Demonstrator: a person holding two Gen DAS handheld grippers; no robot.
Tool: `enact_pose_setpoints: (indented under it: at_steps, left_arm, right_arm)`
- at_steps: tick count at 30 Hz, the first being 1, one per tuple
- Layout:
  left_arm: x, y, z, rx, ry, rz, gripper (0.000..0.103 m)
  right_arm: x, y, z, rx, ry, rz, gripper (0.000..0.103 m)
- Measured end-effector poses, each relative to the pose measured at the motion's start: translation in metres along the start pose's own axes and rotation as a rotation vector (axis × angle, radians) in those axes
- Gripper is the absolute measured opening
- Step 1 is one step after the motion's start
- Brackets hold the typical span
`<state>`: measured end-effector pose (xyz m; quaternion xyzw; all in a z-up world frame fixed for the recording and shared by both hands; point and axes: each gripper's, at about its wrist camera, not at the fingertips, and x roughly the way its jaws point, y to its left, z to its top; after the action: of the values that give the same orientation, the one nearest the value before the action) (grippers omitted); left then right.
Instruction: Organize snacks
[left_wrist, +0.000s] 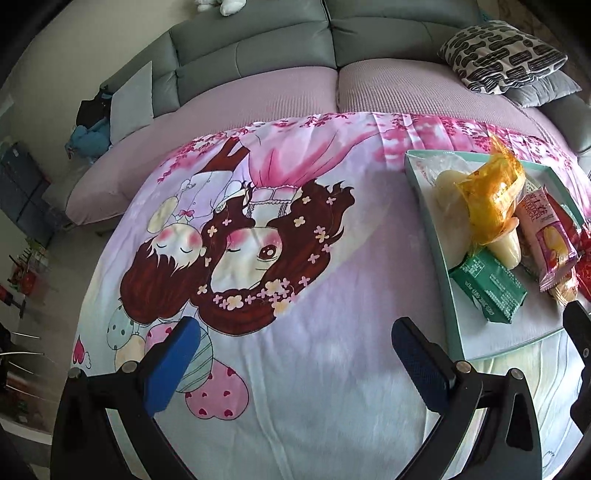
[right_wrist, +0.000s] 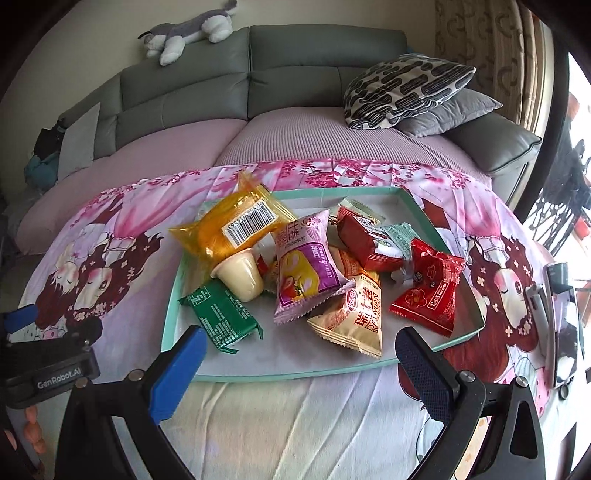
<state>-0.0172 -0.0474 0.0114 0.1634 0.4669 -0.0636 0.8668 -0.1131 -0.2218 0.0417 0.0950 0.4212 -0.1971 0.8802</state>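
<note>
We judge the gathering done, every visible snack piled in the teal tray (right_wrist: 177, 295), sorting perhaps left, with our left claw (left_wrist: 295, 354) and right claw (right_wrist: 299, 363) both spread and empty.

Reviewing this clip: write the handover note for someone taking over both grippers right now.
Left gripper: open, empty, over bare cloth to the left of the tray.
Right gripper: open, empty, at the tray's near edge.
Snacks all lie in a loose heap in the tray: green packet nearest, jelly cup, yellow bag, purple packet, beige packet, red packets.
Done: snacks are gathered in the tray.
Left: sorting or arranging them; nothing looks ordered yet.
</note>
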Motion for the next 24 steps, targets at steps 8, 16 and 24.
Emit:
enact_pose_setpoints:
  at_steps: [8, 16, 24]
  left_arm:
    - [0.004, 0.003, 0.003, -0.015, 0.006, -0.012, 0.103]
    - [0.010, 0.007, 0.005, -0.029, 0.019, -0.016, 0.103]
    - [0.013, 0.004, 0.005, -0.026, 0.032, -0.013, 0.103]
  right_arm:
    - [0.006, -0.001, 0.000, 0.001, 0.012, -0.004, 0.103]
    - [0.011, -0.002, 0.000, 0.000, 0.031, 0.002, 0.103]
    - [0.014, -0.006, 0.000, 0.016, 0.044, 0.003, 0.103]
